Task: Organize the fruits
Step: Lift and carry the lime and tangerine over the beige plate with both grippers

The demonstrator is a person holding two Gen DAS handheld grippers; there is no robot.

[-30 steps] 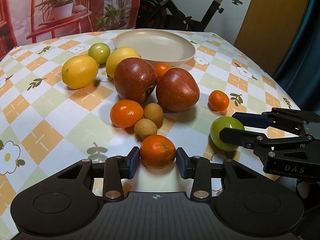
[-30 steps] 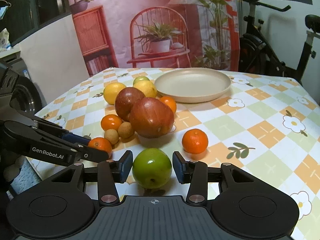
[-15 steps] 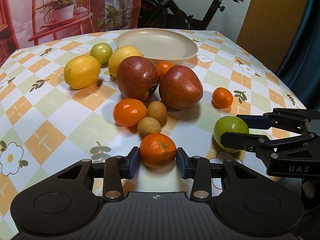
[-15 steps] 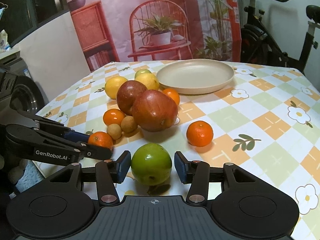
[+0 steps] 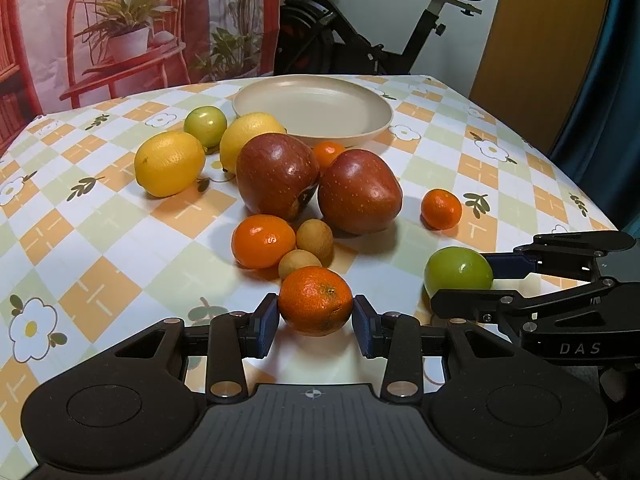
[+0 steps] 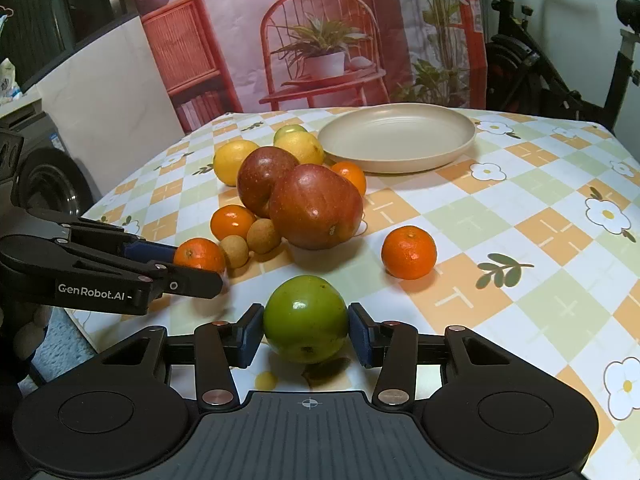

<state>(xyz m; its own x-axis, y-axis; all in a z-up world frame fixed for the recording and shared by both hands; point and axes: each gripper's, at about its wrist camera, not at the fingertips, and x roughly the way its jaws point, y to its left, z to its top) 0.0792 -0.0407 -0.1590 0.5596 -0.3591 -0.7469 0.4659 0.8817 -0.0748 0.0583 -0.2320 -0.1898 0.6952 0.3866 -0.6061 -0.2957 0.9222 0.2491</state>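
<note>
On the tabletop (image 5: pixel 100 216), under its checked, flowered cloth, the sorting has barely begun, as I judge it: the beige plate (image 5: pixel 360 128) at the far side is bare, and every other fruit lies loose in front of it.

Largest are two red apples (image 5: pixel 276 176), glossy and speckled, leaning together in the middle. Two yellow lemons (image 5: pixel 170 162) sit to their left with a small green fruit (image 5: pixel 205 122) behind. Three mandarins lie free: one before the apples (image 5: pixel 263 241), one tucked behind them beside the plate (image 5: pixel 328 152), one apart to the right (image 5: pixel 441 208). Two small tan longans (image 5: pixel 315 237) touch each other between the near mandarin and the apples.

Two pieces are in hand. The left gripper (image 5: pixel 316 316) has its fingers partly closed on an orange mandarin (image 5: pixel 315 300), pads against both sides. The right gripper (image 6: pixel 306 330) has a green apple (image 6: pixel 306 318), smooth and round, between its fingers; these are closing and already touch its flanks. Both fruits are low at the near edge, close to the cloth. All the fruit is left to place.
</note>
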